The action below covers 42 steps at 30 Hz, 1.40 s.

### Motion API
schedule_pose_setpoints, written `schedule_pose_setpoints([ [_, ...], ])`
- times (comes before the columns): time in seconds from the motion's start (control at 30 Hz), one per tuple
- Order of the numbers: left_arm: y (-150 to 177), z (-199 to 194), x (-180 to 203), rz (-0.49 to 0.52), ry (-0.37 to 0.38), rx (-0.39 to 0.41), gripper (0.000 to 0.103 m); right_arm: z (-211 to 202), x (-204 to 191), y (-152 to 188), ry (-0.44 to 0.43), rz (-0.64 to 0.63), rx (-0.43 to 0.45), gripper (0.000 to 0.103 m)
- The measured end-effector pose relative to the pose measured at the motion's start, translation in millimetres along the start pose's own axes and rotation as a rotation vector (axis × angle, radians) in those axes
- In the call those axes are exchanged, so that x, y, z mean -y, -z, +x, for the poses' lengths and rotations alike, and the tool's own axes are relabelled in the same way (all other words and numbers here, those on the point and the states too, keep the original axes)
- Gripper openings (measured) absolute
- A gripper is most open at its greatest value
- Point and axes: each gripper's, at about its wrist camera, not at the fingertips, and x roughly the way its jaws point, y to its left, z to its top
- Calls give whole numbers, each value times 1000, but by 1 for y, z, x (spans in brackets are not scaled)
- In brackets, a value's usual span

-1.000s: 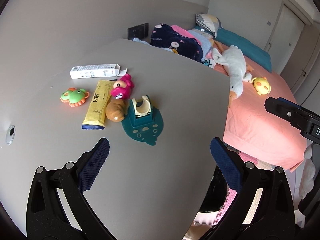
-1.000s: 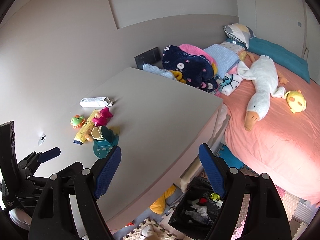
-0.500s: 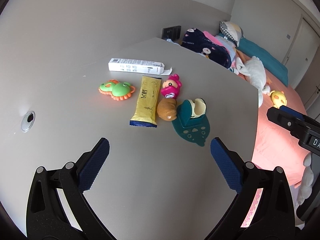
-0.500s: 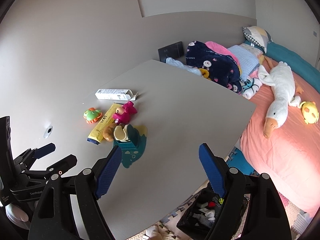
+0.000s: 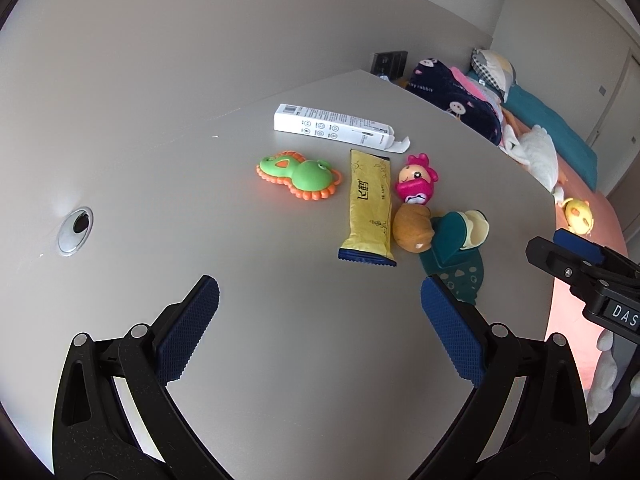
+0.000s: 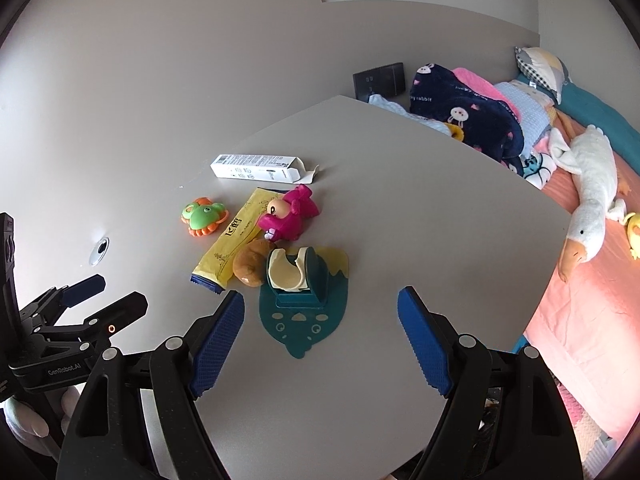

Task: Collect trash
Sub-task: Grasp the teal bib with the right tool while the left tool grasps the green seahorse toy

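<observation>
On the grey table lies a yellow snack wrapper with a dark blue end. Behind it rests a white carton with its flap open. My left gripper hangs open over bare table, short of the wrapper's near end. My right gripper is open too, above the near part of a teal dinosaur-shaped toy. In the right wrist view the left gripper shows at the far left. Nothing is between either pair of fingers.
Toys lie around the wrapper: a green and orange one, a pink doll, a brown one. A cable grommet sits at the left. A bed with a plush goose and folded blankets is to the right.
Both grippers have come in over the table toward the cluster; wrapper, carton and toys now look larger and nearer. The floor bin has dropped out of the right wrist view. Both jaws stayed open.
</observation>
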Motion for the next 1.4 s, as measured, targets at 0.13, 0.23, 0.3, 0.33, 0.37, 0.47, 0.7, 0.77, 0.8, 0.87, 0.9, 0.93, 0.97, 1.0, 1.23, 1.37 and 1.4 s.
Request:
schedule_pose_setpoints([
  [0.13, -7, 12, -10, -12, -14, -9, 98, 18, -7, -2, -5, -2, -28, 80],
  [0.23, -13, 21, -16, -22, -20, -12, 98, 32, -11, -3, -2, -12, -46, 80],
  [0.3, -16, 26, -20, -31, -22, -11, 98, 40, -14, -4, 0, -23, -54, 78],
  [0.33, -18, 28, -21, -36, -24, -10, 98, 44, -15, -4, 0, -29, -59, 76],
  [0.37, -19, 30, -23, -42, -27, -8, 98, 48, -17, -4, 1, -34, -65, 75],
  [0.47, -25, 37, -28, -61, -41, -5, 98, 59, -18, -6, 7, -43, -78, 73],
  [0.7, -41, 55, -33, -82, -50, -8, 98, 80, -12, -8, 22, -21, -101, 62],
  [0.77, -43, 58, -33, -81, -53, -7, 98, 85, -11, -8, 24, -18, -105, 60],
  [0.8, -46, 61, -32, -81, -56, -6, 98, 87, -10, -9, 24, -17, -105, 57],
  [0.87, -52, 67, -32, -81, -58, -9, 98, 91, -9, -10, 21, -14, -106, 51],
  [0.9, -55, 70, -32, -81, -59, -11, 98, 92, -8, -11, 22, -16, -97, 48],
  [0.93, -58, 73, -32, -81, -59, -12, 98, 93, -7, -12, 23, -17, -95, 45],
  [0.97, -61, 77, -31, -80, -59, -14, 98, 93, -6, -13, 26, -20, -91, 44],
  [1.0, -63, 80, -31, -77, -59, -16, 98, 93, -5, -14, 30, -22, -85, 42],
  [1.23, -71, 103, -24, -42, -56, -39, 98, 93, 1, -19, 43, -37, -74, 38],
  [1.37, -72, 116, -22, -22, -59, -58, 98, 93, 7, -20, 54, -27, -70, 37],
  [1.4, -73, 119, -22, -20, -61, -62, 98, 94, 9, -22, 55, -26, -71, 37],
])
